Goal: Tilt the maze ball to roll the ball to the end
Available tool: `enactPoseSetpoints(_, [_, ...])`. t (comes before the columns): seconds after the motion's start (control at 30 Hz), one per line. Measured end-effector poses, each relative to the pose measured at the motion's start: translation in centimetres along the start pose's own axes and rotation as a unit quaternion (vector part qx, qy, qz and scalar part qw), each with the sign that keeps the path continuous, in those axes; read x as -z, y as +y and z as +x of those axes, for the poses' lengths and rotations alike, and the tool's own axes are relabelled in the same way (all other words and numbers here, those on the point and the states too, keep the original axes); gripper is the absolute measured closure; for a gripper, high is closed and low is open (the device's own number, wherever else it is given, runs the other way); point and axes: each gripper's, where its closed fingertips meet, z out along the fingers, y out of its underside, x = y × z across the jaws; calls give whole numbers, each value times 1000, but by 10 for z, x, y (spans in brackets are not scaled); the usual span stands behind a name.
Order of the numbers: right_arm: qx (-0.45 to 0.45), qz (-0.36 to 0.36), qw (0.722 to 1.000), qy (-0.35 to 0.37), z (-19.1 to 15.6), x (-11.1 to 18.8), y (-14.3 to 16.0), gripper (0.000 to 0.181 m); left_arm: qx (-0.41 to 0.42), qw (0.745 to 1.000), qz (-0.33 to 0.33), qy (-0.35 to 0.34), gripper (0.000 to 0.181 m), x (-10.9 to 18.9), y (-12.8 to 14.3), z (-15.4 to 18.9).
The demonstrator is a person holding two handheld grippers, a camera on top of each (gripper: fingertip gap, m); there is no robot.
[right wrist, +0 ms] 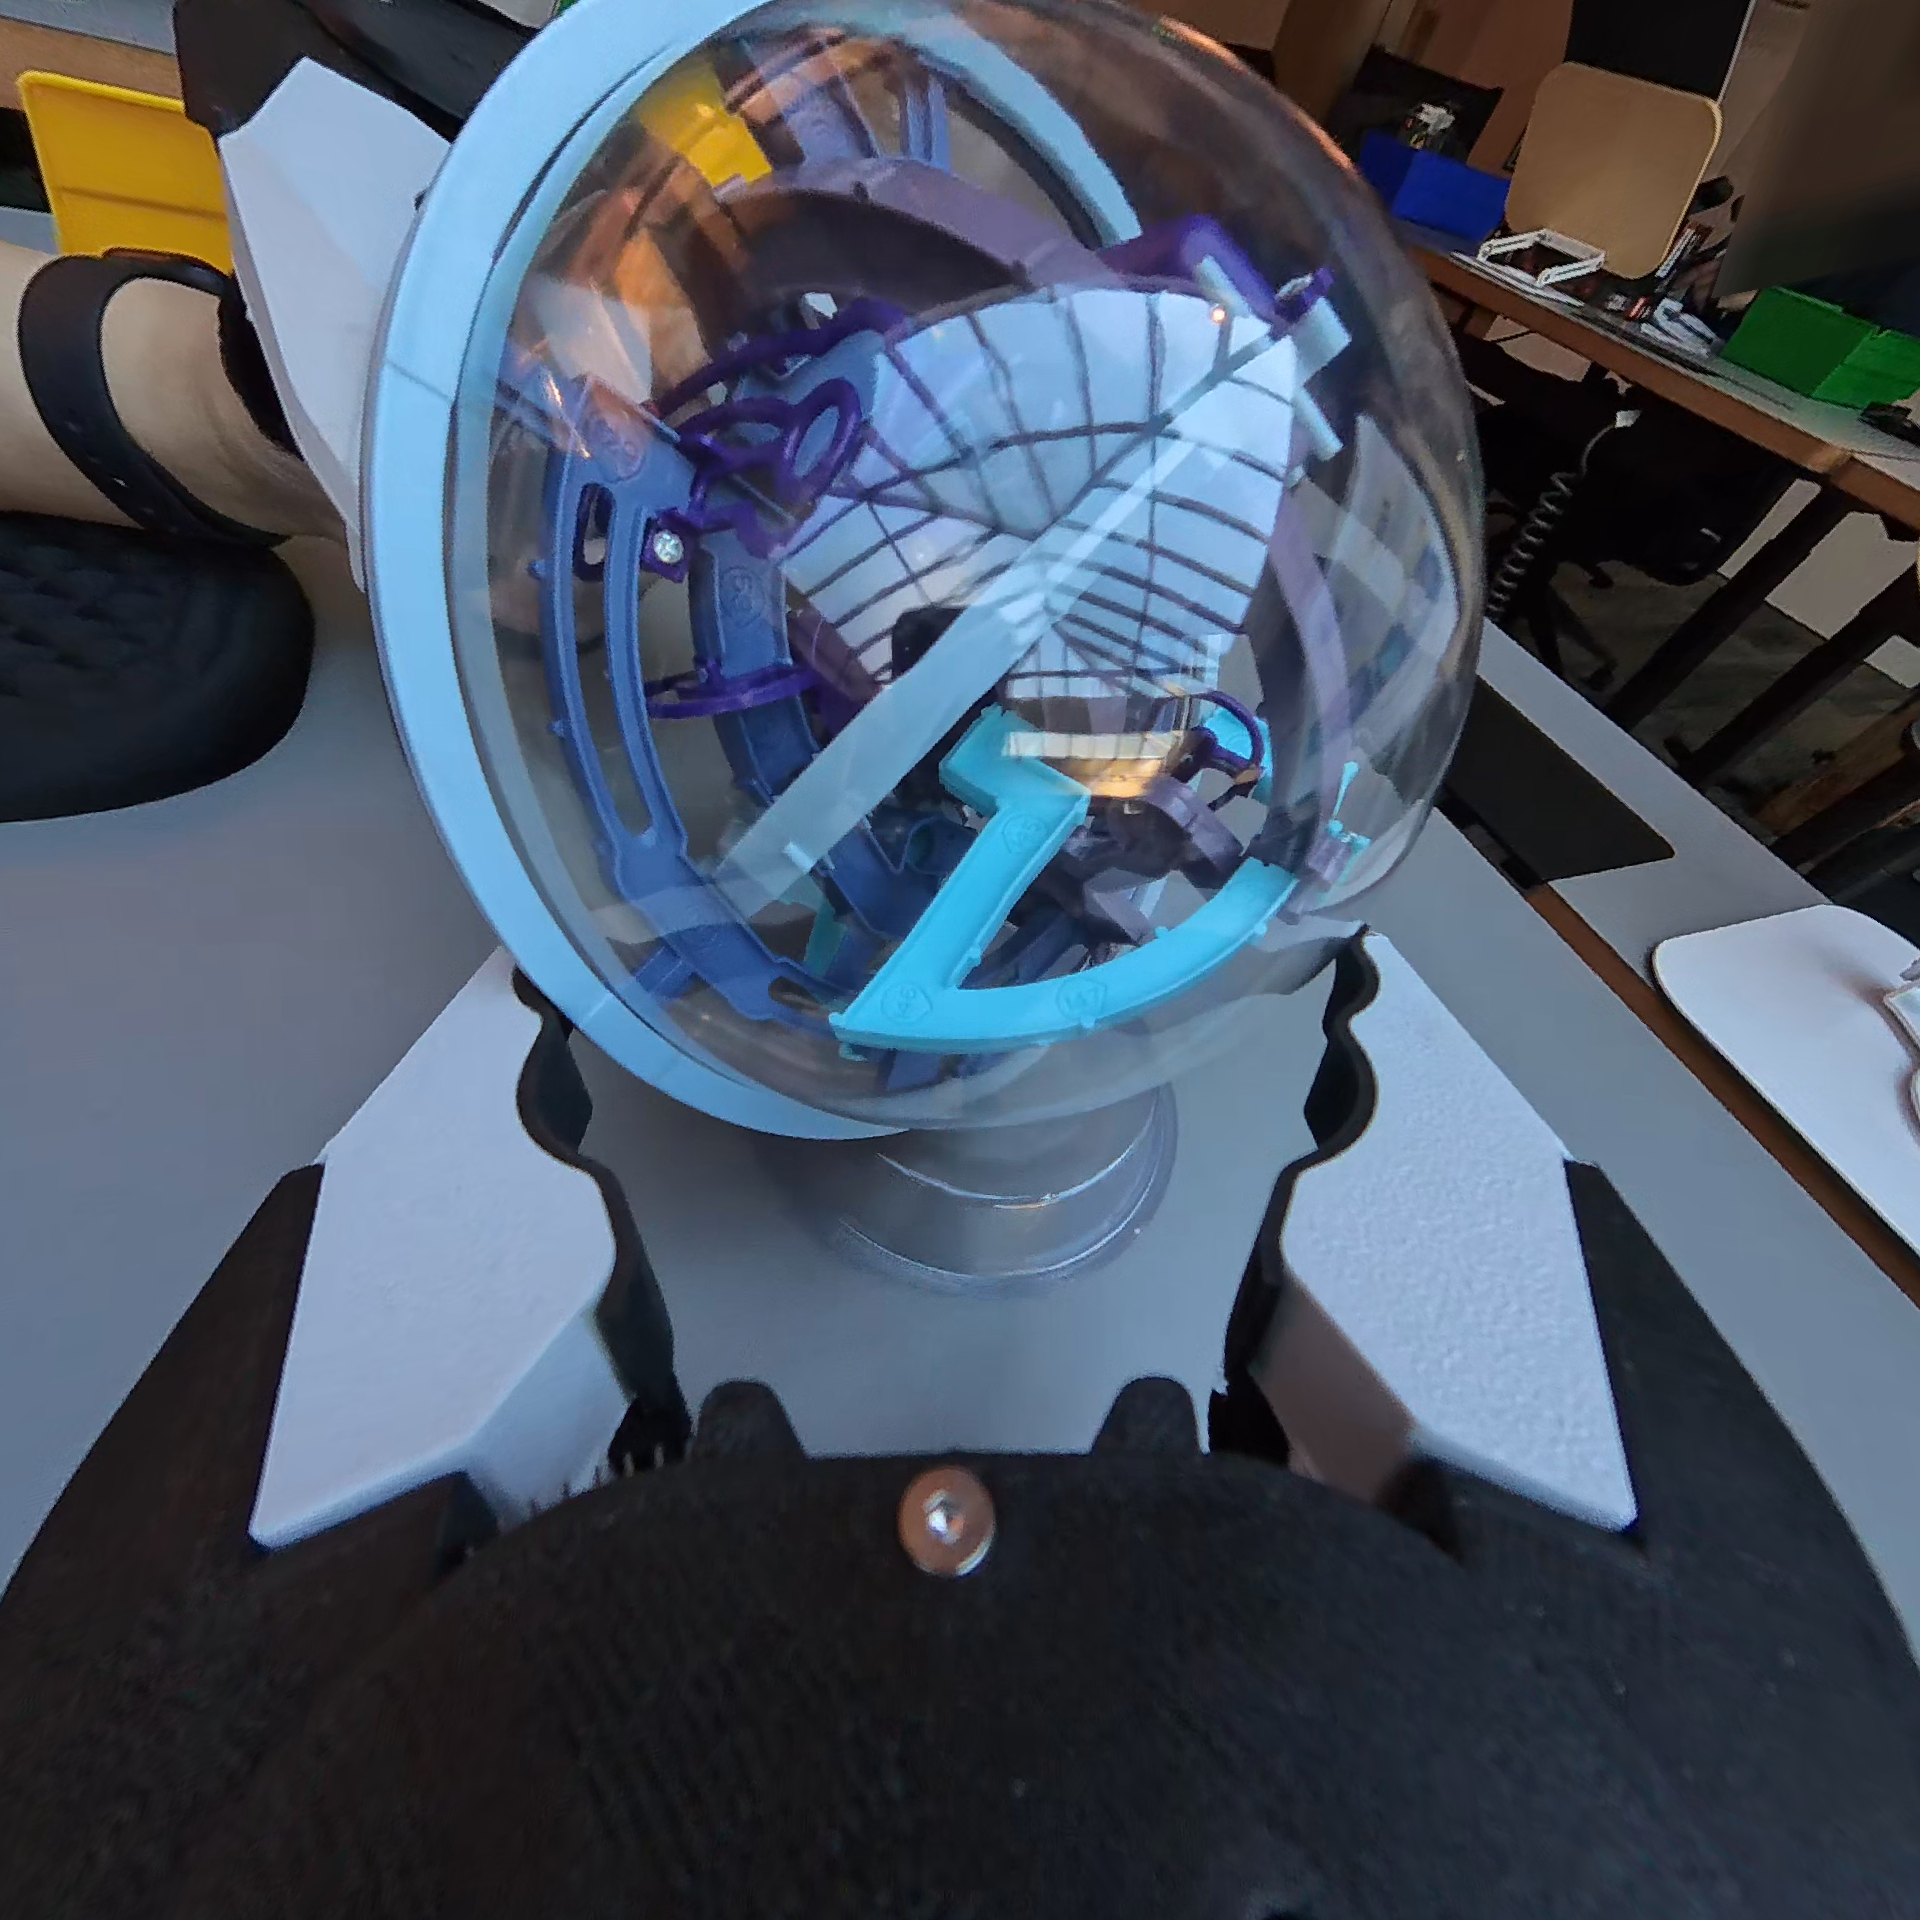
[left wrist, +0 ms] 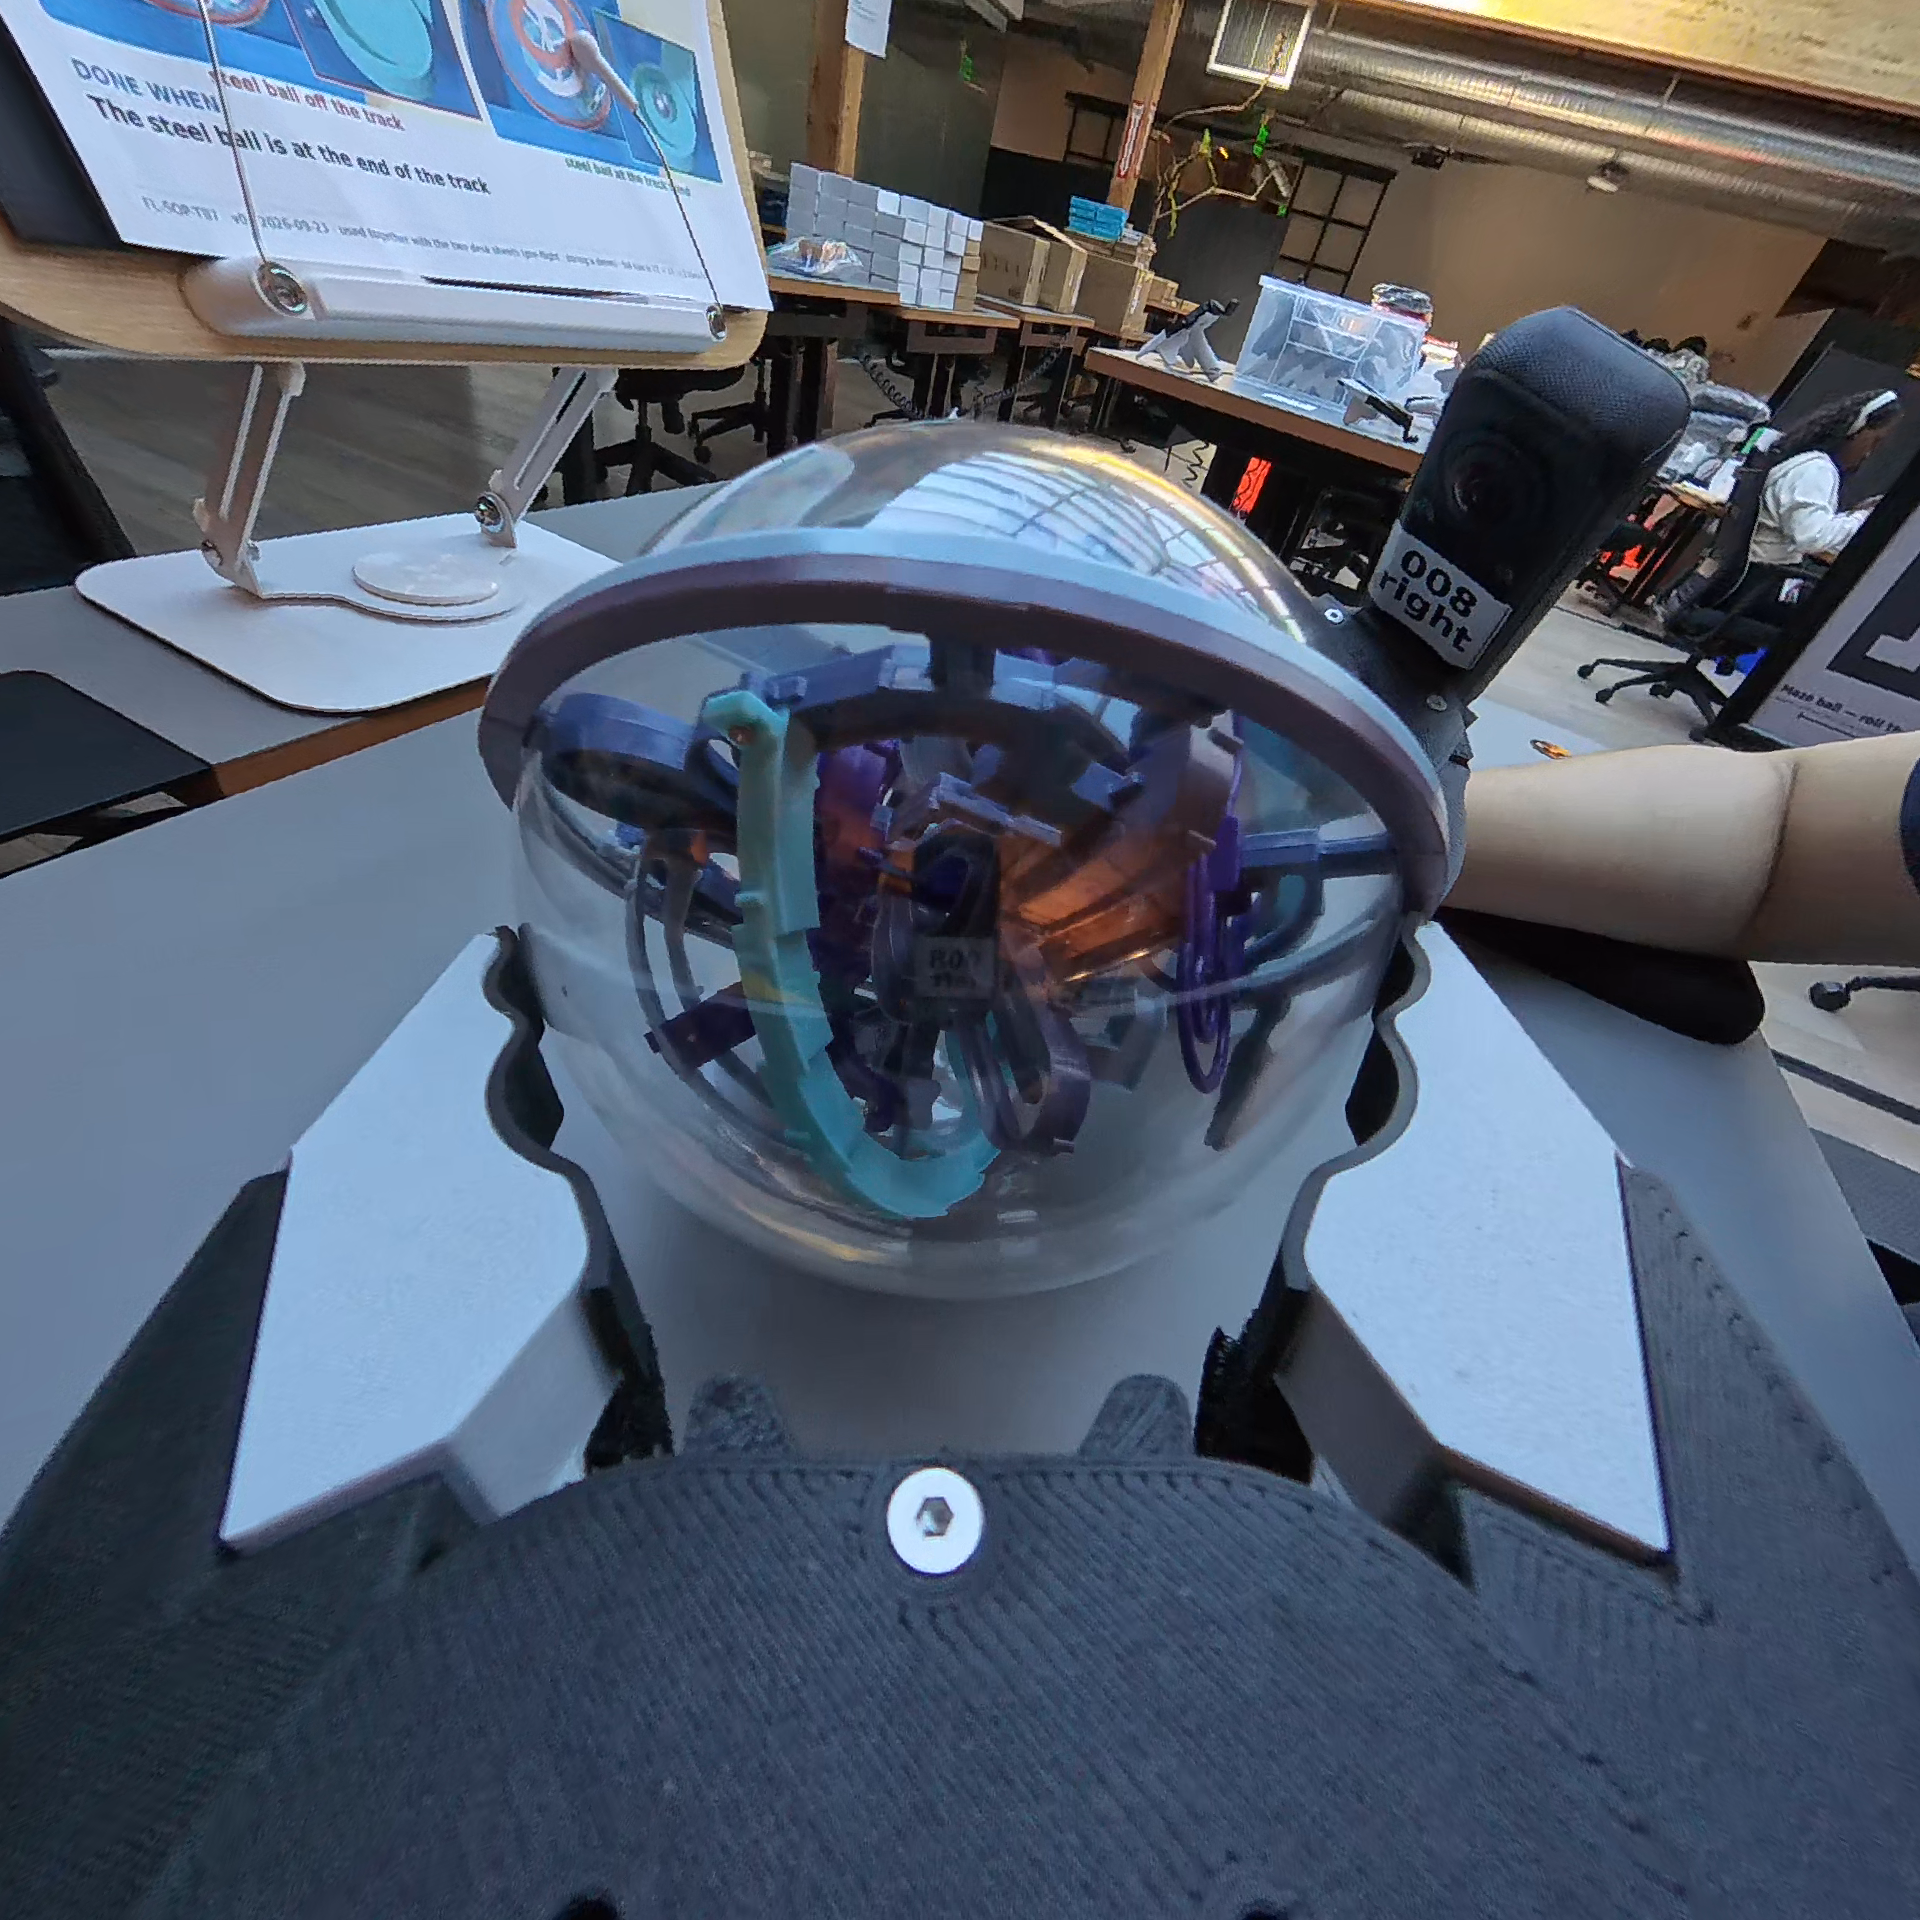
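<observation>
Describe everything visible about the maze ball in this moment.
The maze ball is a clear plastic sphere with a pale blue band tilted around its middle. Inside run blue, purple and turquoise tracks; a small steel ball sits on a blue one. It sits above a clear stand on the grey table, between both grippers' white fingers.
</observation>
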Motion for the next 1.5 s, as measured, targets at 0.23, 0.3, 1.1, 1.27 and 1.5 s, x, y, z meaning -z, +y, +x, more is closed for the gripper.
enactPoseSetpoints(0.23, [-27, 1, 1000, -6, -2, 6, 1, 38, 31, 999, -11, 2, 27, -5, 1, 4])
enactPoseSetpoints(0.3, [-29, -2, 1000, -7, -2, 7, 2, 38, 33, 999, -14, 0, 27, -6, 1, 5])
enactPoseSetpoints(1.1, [-34, -19, 999, 0, 13, -5, 11, 38, 27, 1000, -12, 5, 27, -12, -5, -14])
enactPoseSetpoints(1.27, [-29, -20, 999, -6, 9, -7, 9, 38, 32, 999, -15, 4, 27, -7, -4, -14])
enactPoseSetpoints(1.5, [-41, -8, 999, -9, 3, -2, 5, 38, 47, 999, -27, 7, 27, -5, 3, -7])
